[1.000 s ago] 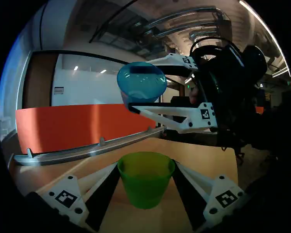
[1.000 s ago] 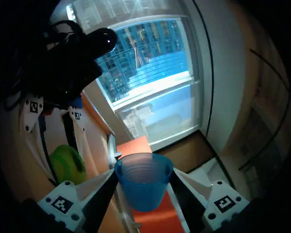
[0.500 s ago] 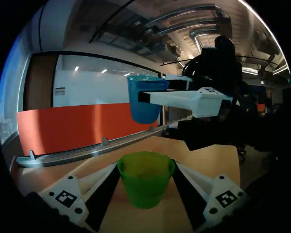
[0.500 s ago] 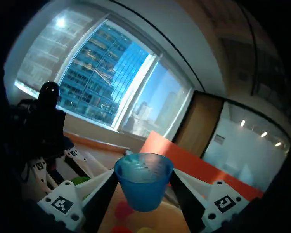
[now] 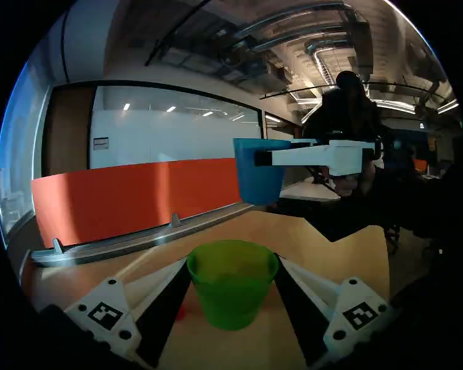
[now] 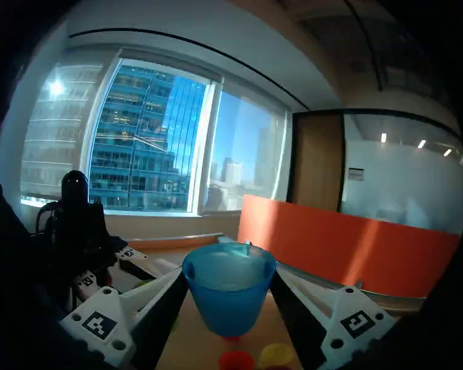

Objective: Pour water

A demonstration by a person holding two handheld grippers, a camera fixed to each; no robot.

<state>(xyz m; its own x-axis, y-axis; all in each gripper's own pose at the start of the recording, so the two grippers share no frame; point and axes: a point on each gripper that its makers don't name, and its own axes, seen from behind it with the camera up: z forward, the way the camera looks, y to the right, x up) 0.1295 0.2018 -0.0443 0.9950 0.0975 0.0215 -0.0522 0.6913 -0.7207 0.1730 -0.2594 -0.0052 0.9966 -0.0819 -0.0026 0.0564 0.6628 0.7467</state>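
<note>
- Over the wooden table (image 5: 361, 259), the left gripper (image 5: 233, 262) squeezes a green cup (image 5: 233, 290), standing straight.
- Higher up, near the table's far edge, the right gripper (image 6: 229, 271) squeezes a blue cup (image 6: 229, 299), straight too.

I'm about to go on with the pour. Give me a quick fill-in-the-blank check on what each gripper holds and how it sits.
The left gripper is shut on a ____ cup.
The right gripper is shut on a ____ cup.
In the left gripper view, the right gripper's cup is held ____, not tipped.
The wall panel behind the table is ____.
Missing words: green; blue; upright; orange.
</note>
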